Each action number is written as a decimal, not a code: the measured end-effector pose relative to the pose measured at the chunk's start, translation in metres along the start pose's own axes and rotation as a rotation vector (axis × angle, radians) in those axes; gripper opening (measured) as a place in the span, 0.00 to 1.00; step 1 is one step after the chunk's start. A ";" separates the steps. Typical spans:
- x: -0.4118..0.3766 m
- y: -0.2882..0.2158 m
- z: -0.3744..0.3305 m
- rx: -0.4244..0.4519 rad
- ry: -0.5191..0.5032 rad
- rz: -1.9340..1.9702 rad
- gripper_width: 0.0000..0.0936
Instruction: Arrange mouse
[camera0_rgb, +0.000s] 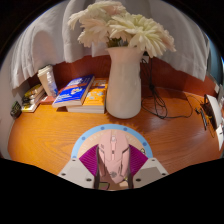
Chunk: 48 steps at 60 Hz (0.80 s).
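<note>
A pale pink computer mouse (113, 155) sits between my gripper's (112, 166) two fingers, whose magenta pads (90, 160) press against its sides. The mouse is held just above a round light-blue mouse mat (112, 132) with an orange centre, which lies on the wooden table (60, 135). The gripper is shut on the mouse.
A tall white vase (123, 82) with white flowers (125, 28) stands just beyond the mat. Books (75, 92) lie on the table to the left of the vase, with small items (35, 95) further left. A black cable (175, 108) runs to the right of the vase.
</note>
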<state>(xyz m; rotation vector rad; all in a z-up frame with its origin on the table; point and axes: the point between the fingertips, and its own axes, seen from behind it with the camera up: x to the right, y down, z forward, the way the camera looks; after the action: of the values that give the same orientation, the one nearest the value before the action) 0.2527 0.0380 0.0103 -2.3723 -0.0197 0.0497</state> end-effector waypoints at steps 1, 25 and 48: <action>-0.001 0.003 0.003 -0.005 -0.006 0.003 0.41; -0.010 0.019 0.014 -0.031 -0.026 -0.025 0.68; -0.029 -0.031 -0.087 0.058 0.084 -0.016 0.93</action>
<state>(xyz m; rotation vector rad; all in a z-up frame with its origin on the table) 0.2278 -0.0015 0.0952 -2.3136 0.0036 -0.0566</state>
